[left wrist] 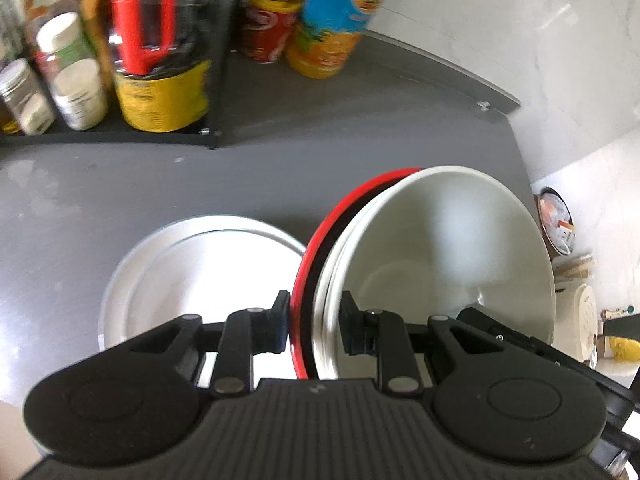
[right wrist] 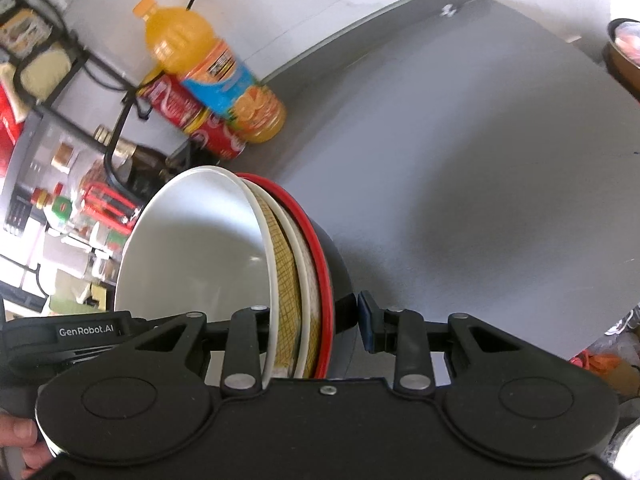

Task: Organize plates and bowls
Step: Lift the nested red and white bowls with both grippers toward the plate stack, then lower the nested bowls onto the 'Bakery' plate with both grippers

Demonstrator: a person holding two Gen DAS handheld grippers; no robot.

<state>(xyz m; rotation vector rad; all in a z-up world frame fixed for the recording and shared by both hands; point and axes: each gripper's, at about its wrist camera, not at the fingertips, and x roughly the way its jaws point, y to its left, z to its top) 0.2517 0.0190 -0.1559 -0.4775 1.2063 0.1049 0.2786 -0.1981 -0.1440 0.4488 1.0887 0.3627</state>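
A: We start with the stack of bowls (left wrist: pixel 436 248), which is tipped up on edge above the grey table (left wrist: pixel 120 192). The innermost is a white bowl (right wrist: pixel 192 248), and behind it sit a cream bowl with a crosshatch pattern (right wrist: pixel 286 264), another white rim, and outermost a black bowl with a red rim (right wrist: pixel 320 248).

B: We agree. From the left wrist view, the left gripper (left wrist: pixel 314 322) has its jaws closed narrow over the rims of the stack, one finger outside against the red rim and the other inside the white bowl.

A: And from the right wrist view, the right gripper (right wrist: pixel 316 324) straddles the same stack. Its left finger is hidden behind the white bowl, while its right finger (right wrist: pixel 368 326) stands just off the black bowl's wall, so we cannot tell whether it truly grips.

B: Just left of the stack, in the left view, we see a white plate (left wrist: pixel 192 280) lying flat on the table, partly under the gripper.

A: Farther back, an orange juice bottle (right wrist: pixel 216 76) and red cola cans (right wrist: pixel 200 120) stand near the wall. To their left a black rack (left wrist: pixel 218 56) holds a red-handled jug with a yellow label (left wrist: pixel 156 80) and spice jars with white lids (left wrist: pixel 72 76).

B: At the bottom left of the right view, we make out the person's hand (right wrist: pixel 20 440).
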